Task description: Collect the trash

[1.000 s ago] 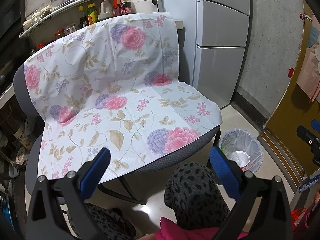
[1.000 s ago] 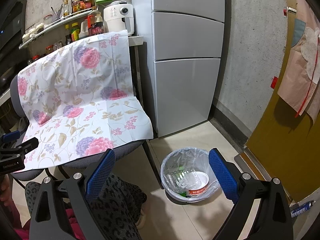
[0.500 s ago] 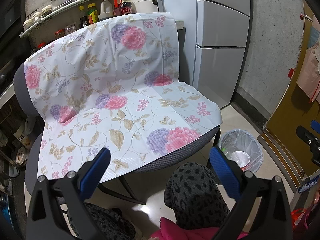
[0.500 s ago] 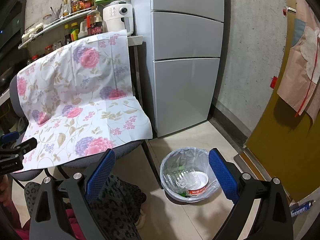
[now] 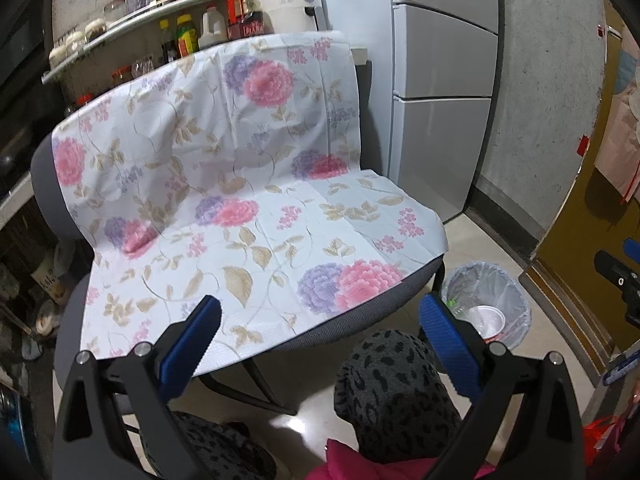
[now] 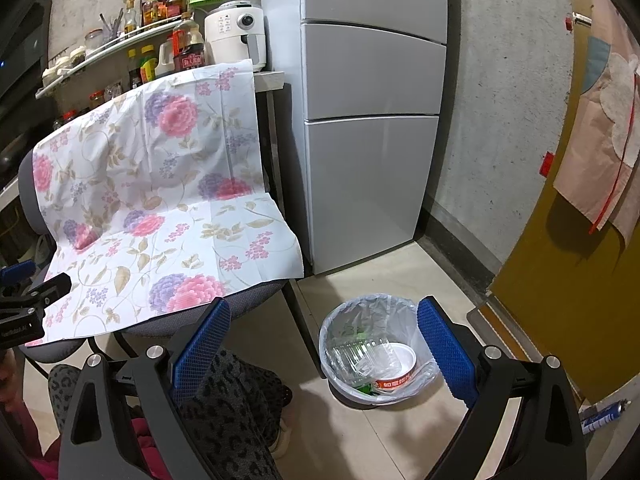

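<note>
A small bin lined with a clear bag [image 6: 376, 350] stands on the floor beside the chair; in it lie a white paper bowl [image 6: 394, 364] and clear plastic packaging [image 6: 354, 354]. The same bin [image 5: 486, 304] shows at the right of the left wrist view. My right gripper [image 6: 324, 344] hangs open above the bin, nothing between its blue pads. My left gripper [image 5: 320, 334] is open too, held in front of the chair's seat. A floral sheet [image 5: 224, 184] covers the chair, and no trash lies on it.
A person's knees in spotted trousers [image 5: 392, 392] sit below both grippers. A silver fridge [image 6: 372, 112] stands behind the bin, a yellow door [image 6: 560, 280] at right. Bottles and an air fryer [image 6: 236, 36] crowd the shelf behind the chair. A tube [image 6: 604, 416] lies on the floor.
</note>
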Action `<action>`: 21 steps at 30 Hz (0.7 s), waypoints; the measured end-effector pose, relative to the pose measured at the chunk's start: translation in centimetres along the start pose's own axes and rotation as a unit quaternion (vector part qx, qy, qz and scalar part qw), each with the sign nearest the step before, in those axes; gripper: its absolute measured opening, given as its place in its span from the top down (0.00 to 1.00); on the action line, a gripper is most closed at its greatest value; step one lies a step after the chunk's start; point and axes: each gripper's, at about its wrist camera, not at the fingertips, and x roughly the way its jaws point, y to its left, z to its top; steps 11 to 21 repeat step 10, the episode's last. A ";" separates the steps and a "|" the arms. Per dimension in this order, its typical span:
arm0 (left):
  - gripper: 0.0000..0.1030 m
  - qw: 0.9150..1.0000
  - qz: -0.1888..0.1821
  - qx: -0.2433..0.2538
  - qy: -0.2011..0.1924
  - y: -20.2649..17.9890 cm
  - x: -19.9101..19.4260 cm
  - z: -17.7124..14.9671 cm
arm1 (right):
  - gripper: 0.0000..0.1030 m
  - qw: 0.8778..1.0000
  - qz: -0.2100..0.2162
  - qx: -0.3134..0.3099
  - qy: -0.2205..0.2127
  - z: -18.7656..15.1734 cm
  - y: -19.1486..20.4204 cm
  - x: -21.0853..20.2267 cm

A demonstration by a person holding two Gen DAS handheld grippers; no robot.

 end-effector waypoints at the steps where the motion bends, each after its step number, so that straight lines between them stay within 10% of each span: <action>1: 0.06 1.000 -0.002 -0.001 -0.002 0.0 -0.1 0.0 | 0.09 1.000 0.000 0.000 0.000 0.0 0.0 0.0; 21: 0.06 1.000 0.000 -0.009 0.017 0.2 0.8 0.2 | 0.09 1.000 0.003 -0.002 0.002 0.0 0.1 0.2</action>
